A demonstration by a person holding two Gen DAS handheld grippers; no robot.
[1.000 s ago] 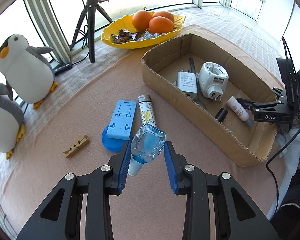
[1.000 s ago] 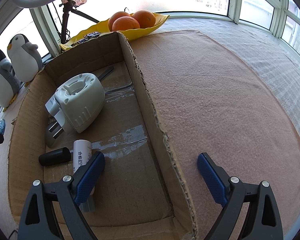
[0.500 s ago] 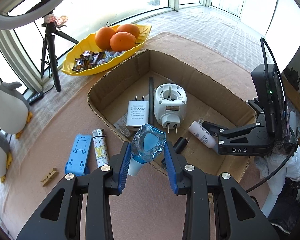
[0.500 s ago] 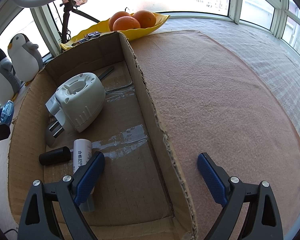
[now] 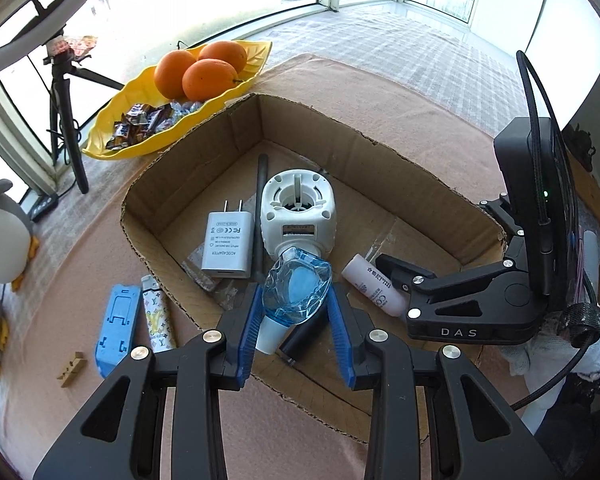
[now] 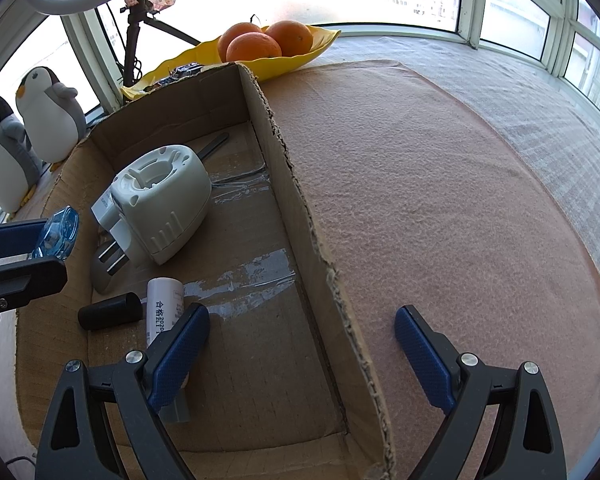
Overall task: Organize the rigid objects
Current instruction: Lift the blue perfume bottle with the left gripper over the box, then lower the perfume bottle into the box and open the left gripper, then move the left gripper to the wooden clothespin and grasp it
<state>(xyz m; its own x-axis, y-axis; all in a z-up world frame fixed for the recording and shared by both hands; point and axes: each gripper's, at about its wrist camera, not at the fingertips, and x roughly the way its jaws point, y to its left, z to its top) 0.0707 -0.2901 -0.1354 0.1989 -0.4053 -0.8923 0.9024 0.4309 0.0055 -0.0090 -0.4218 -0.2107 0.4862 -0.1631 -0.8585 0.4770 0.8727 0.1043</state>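
My left gripper is shut on a small clear blue bottle with a white cap and holds it above the near part of the cardboard box. The bottle also shows in the right wrist view. In the box lie a white charger, a white round plug adapter, a white tube and a black cylinder. My right gripper is open and empty, straddling the box's right wall.
On the pink mat left of the box lie a blue phone stand, a patterned lighter and a wooden clothespin. A yellow dish with oranges and candy stands behind. Two penguin toys and a tripod stand at the left.
My left gripper has carried the blue bottle from the mat by the phone stand rightward to above the box. My right gripper has not moved.
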